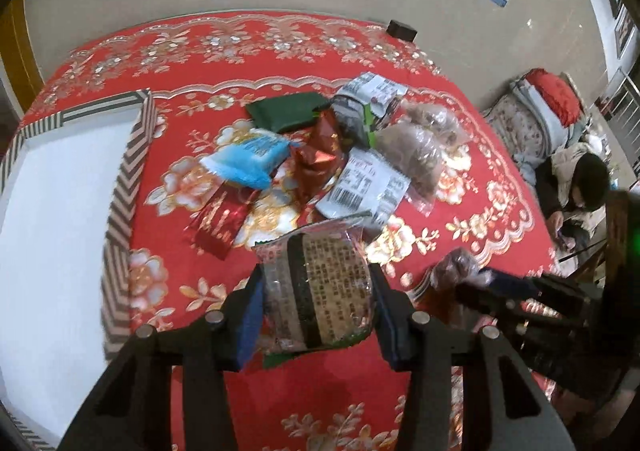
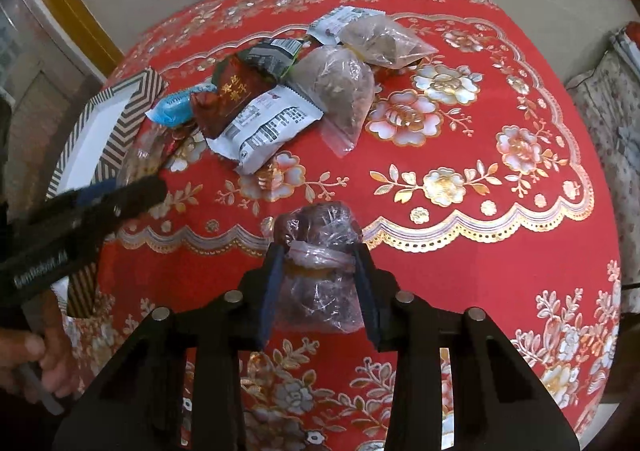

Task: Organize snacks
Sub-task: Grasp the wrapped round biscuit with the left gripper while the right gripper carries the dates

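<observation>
I note my left gripper [image 1: 318, 293] pinching a printed snack packet [image 1: 320, 287] and my right gripper [image 2: 318, 271] clamping a clear bag of dark snacks [image 2: 316, 251], both lifted, presumably for the zigzag-striped box [image 1: 132, 155] at nine o'clock.

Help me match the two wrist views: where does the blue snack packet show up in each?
Left wrist: the blue packet lies left of centre, at the left end of the snack pile, beside the foil pouch.
Right wrist: the blue packet sits upper left, half hidden behind the same pouch.
Shared landmark: the striped box, just left of the packet in both.
</observation>
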The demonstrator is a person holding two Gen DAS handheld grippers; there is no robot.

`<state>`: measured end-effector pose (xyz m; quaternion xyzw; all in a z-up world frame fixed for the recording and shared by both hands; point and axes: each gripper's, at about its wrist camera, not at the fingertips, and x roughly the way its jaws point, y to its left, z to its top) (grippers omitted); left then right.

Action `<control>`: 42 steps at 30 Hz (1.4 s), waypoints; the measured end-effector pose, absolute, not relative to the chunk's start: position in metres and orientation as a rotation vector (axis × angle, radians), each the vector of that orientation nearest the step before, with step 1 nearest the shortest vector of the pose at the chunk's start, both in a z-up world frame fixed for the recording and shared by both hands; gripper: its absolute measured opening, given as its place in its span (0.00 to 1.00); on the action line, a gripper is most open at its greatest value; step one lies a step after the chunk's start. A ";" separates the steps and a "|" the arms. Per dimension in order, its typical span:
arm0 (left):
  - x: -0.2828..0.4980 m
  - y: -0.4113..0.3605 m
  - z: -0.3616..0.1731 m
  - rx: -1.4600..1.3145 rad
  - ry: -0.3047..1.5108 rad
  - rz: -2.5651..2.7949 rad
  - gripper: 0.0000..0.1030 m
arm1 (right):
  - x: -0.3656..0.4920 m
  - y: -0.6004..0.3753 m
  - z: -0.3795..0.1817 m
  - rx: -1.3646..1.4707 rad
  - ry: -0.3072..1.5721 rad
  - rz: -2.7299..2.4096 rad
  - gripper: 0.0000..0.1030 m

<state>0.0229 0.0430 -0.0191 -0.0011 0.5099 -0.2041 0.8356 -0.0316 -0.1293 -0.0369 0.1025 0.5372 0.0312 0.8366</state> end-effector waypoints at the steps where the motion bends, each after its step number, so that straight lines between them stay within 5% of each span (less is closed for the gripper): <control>1: 0.022 0.044 -0.019 0.006 1.078 -0.427 0.49 | -0.031 -0.130 -0.038 0.221 1.135 0.067 0.34; 16: 0.010 0.042 -0.024 0.032 1.111 -0.431 0.49 | -0.011 -0.116 -0.057 0.191 1.151 0.129 0.44; 42: 0.016 0.083 0.022 0.037 0.975 -0.362 0.49 | -0.028 -0.105 0.018 0.363 0.923 0.297 0.40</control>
